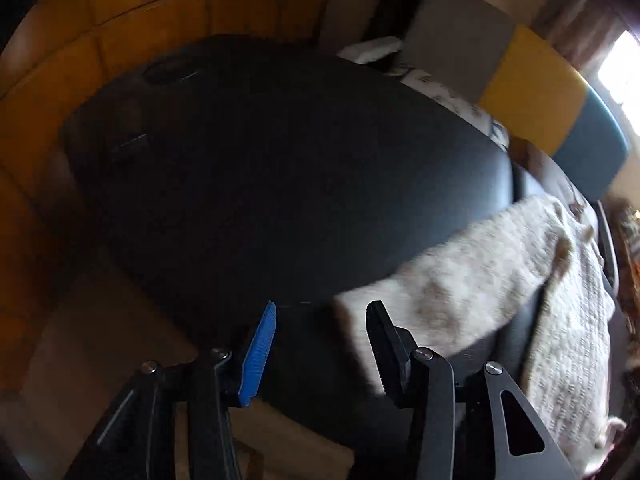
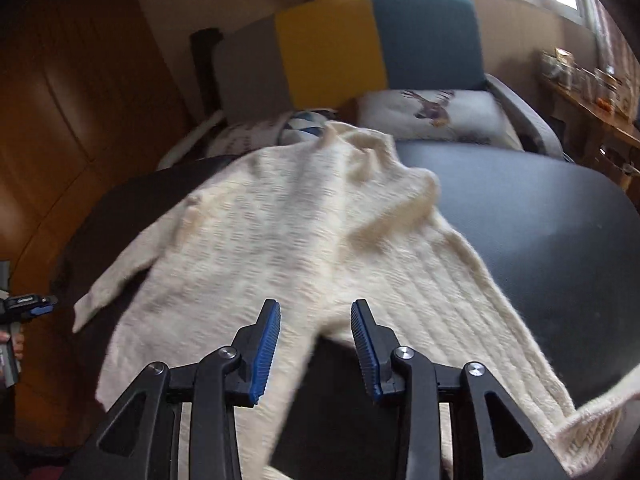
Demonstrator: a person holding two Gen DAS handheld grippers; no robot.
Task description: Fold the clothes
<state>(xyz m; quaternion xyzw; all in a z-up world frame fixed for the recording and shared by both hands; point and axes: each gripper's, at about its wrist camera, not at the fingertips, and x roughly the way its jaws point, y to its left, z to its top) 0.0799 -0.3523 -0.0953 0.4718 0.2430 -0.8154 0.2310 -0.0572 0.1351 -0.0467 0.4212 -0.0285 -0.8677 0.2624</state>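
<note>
A cream knitted sweater [image 2: 304, 232] lies spread on a black table top [image 2: 540, 220], its collar at the far side. One sleeve [image 2: 112, 292] reaches left and the other [image 2: 500, 320] runs to the lower right. My right gripper [image 2: 317, 303] stands open just over the sweater's near edge, its pads pressing on nothing. In the left wrist view my left gripper [image 1: 323, 305] is open over the table [image 1: 280, 180]. The sleeve's cuff [image 1: 440, 280] lies by its right finger, loose. The left gripper [image 2: 36, 306] also shows at the right wrist view's left edge.
Behind the table stands a sofa with grey, yellow and teal back panels [image 2: 332, 48] and a deer-print cushion [image 2: 432, 112]. Wooden cupboard doors [image 2: 80, 100] fill the left side. A shelf with jars [image 2: 580, 80] is at the right, under a window.
</note>
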